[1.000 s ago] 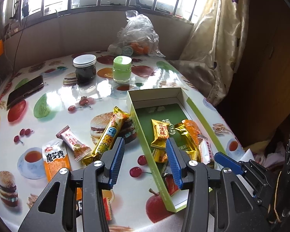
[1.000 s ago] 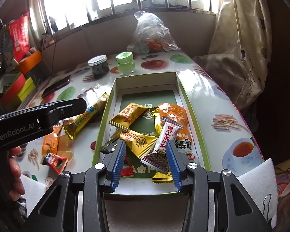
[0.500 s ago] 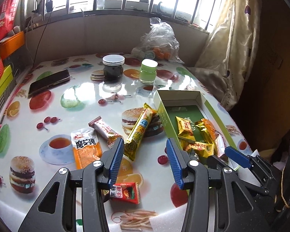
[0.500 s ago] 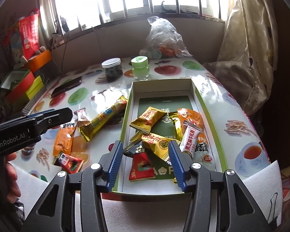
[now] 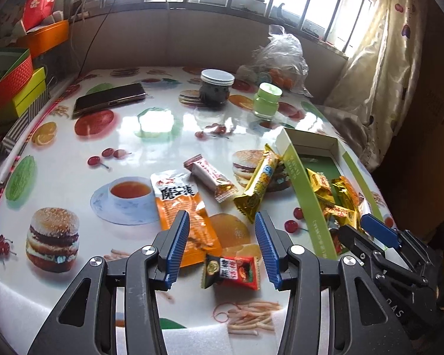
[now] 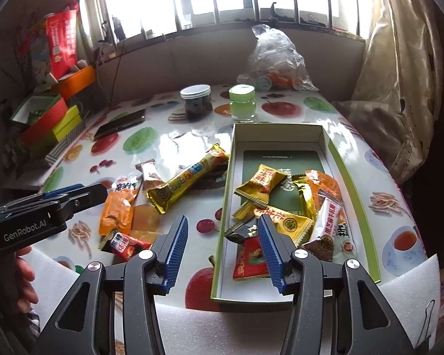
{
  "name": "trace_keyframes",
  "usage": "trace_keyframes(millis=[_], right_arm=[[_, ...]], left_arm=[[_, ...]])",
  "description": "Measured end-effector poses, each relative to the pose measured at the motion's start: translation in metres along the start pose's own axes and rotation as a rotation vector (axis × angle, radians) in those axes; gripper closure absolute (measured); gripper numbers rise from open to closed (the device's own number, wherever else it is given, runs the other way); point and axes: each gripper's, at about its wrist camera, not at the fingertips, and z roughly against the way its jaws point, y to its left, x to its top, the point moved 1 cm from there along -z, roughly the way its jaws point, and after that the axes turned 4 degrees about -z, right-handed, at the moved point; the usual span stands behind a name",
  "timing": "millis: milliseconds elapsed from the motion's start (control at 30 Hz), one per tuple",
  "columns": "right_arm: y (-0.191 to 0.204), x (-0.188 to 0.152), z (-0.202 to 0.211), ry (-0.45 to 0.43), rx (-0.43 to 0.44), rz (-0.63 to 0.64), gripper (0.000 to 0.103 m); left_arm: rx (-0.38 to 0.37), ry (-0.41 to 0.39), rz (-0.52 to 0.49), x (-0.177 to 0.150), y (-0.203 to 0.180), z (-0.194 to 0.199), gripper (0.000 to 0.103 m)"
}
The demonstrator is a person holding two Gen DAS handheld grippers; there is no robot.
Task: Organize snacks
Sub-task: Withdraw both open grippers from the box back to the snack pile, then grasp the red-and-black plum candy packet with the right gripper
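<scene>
A green-walled box (image 6: 355,183) holds several wrapped snacks. Left of it on the table lie a long yellow bar (image 5: 259,183), a pink-brown bar (image 5: 210,177), an orange pouch (image 5: 180,207) and a red-black packet (image 5: 231,270). My left gripper (image 5: 220,222) hangs open above the red-black packet, its pads touching nothing. My right gripper (image 6: 222,222) stands open over the box's near left wall with nothing between its fingers. The right wrist view shows the same red-black packet (image 6: 127,244) near the table's front edge, under the left gripper (image 6: 100,190).
At the back stand a dark jar (image 5: 217,87), a green jar (image 5: 266,100), a phone (image 5: 109,97) and a plastic bag (image 5: 281,59). Coloured boxes (image 5: 9,85) are stacked at the left. A curtain hangs at the right. A hand (image 6: 23,269) holds the left gripper.
My left gripper has swung left, away from the box, to above the loose snacks. My right gripper has drawn back a little from the box and its jaws have widened slightly.
</scene>
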Motion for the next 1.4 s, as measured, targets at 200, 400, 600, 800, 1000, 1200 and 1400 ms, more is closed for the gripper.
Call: trace_keyframes(millis=[200, 400, 600, 800, 1000, 1200, 1400], right_arm=[[0.026, -0.002, -0.012, 0.035, 0.04, 0.065, 0.054], [0.052, -0.006, -0.028, 0.093, 0.111, 0.148, 0.054], [0.077, -0.015, -0.045, 0.159, 0.186, 0.214, 0.054], [0.09, -0.02, -0.058, 0.202, 0.223, 0.252, 0.048], [0.096, -0.023, -0.069, 0.234, 0.237, 0.295, 0.046], [0.107, -0.029, -0.079, 0.257, 0.194, 0.375, 0.046], [0.106, -0.028, -0.081, 0.256, 0.186, 0.376, 0.046]], left_arm=[[0.04, 0.014, 0.06, -0.009, 0.031, -0.001, 0.056], [0.064, 0.027, 0.106, -0.019, 0.055, -0.003, 0.056], [0.07, 0.032, 0.134, -0.024, 0.069, -0.002, 0.056], [0.076, 0.042, 0.158, -0.027, 0.08, -0.003, 0.056], [0.072, 0.05, 0.169, -0.029, 0.085, -0.006, 0.056], [0.069, 0.054, 0.178, -0.029, 0.09, -0.009, 0.056], [0.069, 0.062, 0.187, -0.03, 0.092, -0.012, 0.056]])
